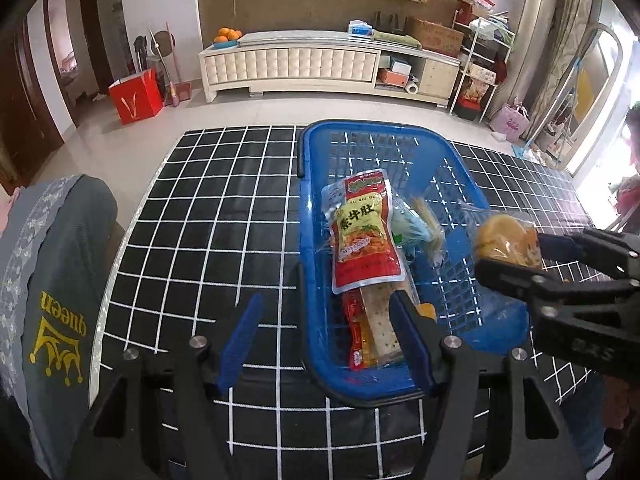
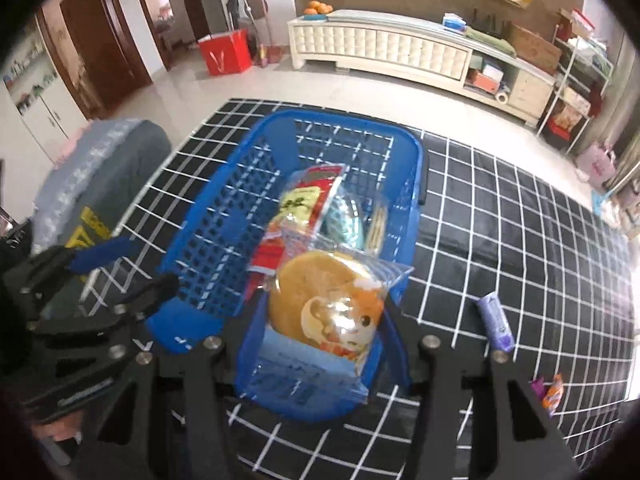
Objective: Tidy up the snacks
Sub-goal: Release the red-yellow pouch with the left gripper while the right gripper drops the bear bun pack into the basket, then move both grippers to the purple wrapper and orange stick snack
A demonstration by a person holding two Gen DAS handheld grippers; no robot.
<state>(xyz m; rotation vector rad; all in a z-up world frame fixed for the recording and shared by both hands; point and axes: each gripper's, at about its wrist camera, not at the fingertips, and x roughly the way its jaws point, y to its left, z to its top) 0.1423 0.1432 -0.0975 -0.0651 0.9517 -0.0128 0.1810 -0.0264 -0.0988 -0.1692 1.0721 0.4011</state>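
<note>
A blue plastic basket [image 1: 316, 160] stands on the black grid tablecloth and holds a red snack pouch [image 1: 366, 236], a long red and beige packet [image 1: 372, 328] and some clear-wrapped snacks [image 1: 420, 224]. My left gripper [image 1: 326, 340] is open and empty, its jaws straddling the basket's near left wall. My right gripper [image 2: 324, 312] is shut on a round cake in a clear wrapper [image 2: 324, 296] and holds it over the basket's [image 2: 224, 240] near end; the cake also shows at the right of the left wrist view [image 1: 506, 240].
A purple snack tube [image 2: 496, 322] and two small wrapped candies [image 2: 550, 390] lie on the cloth right of the basket. A grey chair back [image 1: 60, 280] stands at the table's left edge. A white cabinet [image 1: 320, 64] stands across the floor.
</note>
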